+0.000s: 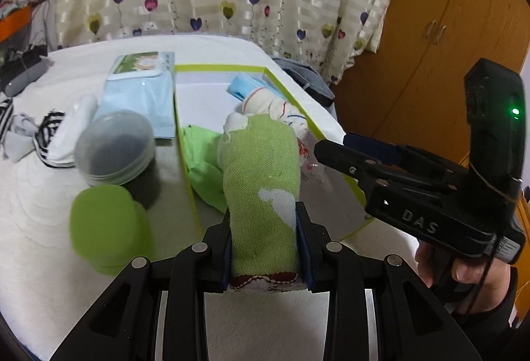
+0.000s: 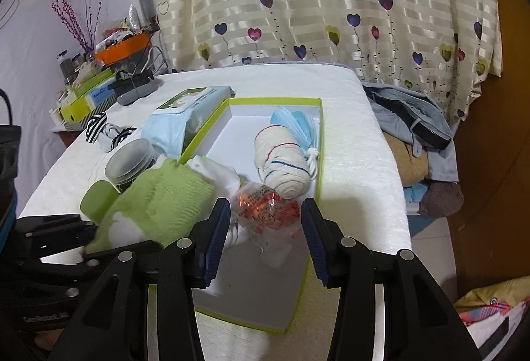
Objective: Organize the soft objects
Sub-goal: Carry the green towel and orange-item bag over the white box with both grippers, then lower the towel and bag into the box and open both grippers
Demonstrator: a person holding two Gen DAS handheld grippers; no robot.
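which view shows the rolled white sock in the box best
The right wrist view: the rolled white sock lies in full sight inside the box, beside the blue masks. In the left wrist view the green sock held in the left gripper hides most of it.

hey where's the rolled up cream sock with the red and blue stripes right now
The rolled cream sock lies inside the green-rimmed box, toward its right wall in the right wrist view, beside the blue face masks and just beyond the clear orange-printed packet.
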